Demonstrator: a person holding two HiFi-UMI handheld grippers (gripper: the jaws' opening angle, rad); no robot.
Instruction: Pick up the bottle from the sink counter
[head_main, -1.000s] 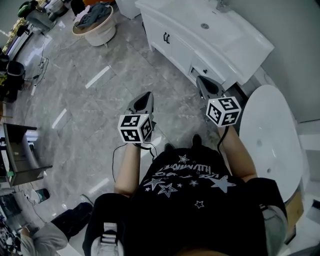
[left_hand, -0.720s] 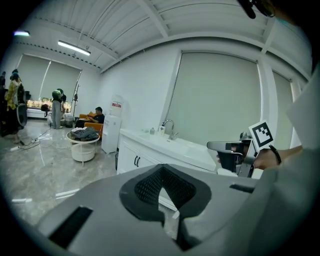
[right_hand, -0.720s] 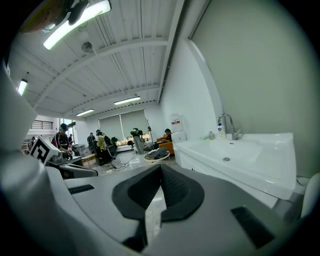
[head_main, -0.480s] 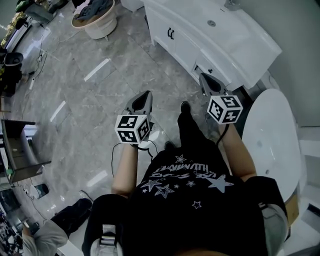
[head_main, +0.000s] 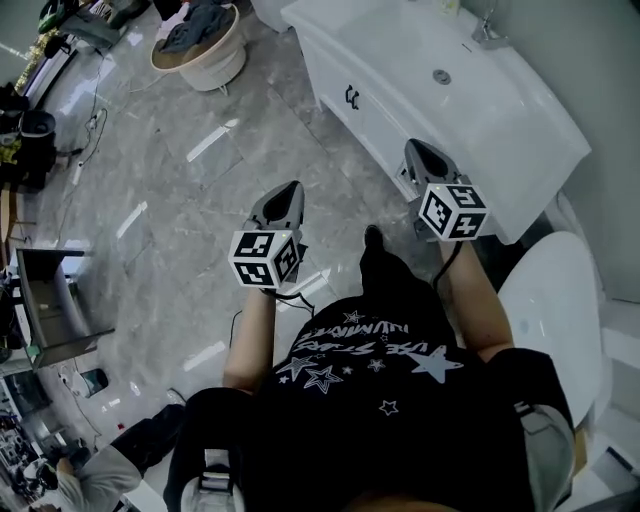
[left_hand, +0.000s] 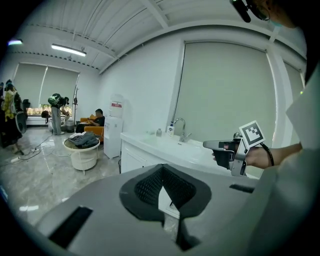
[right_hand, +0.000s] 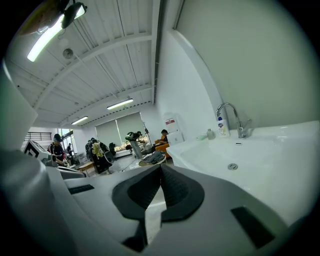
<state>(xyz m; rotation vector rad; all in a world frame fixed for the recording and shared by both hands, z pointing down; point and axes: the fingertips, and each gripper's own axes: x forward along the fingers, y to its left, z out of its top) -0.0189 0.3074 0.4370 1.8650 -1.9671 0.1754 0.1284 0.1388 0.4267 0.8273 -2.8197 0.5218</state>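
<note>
In front of the faucet (right_hand: 231, 116), the basin (right_hand: 270, 150) of the desk (right_hand: 194, 147) lies open. Just left of the faucet, the bottle (right_hand: 221, 126) and a small container (right_hand: 210, 133) stand close together.

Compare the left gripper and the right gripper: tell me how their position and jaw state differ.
The left gripper is over the grey floor tiles, while the right gripper is at the front edge of the white sink counter. In the head view the right gripper is held farther forward than the left gripper. Jaw state does not differ: both are shut with nothing between the jaws.
</note>
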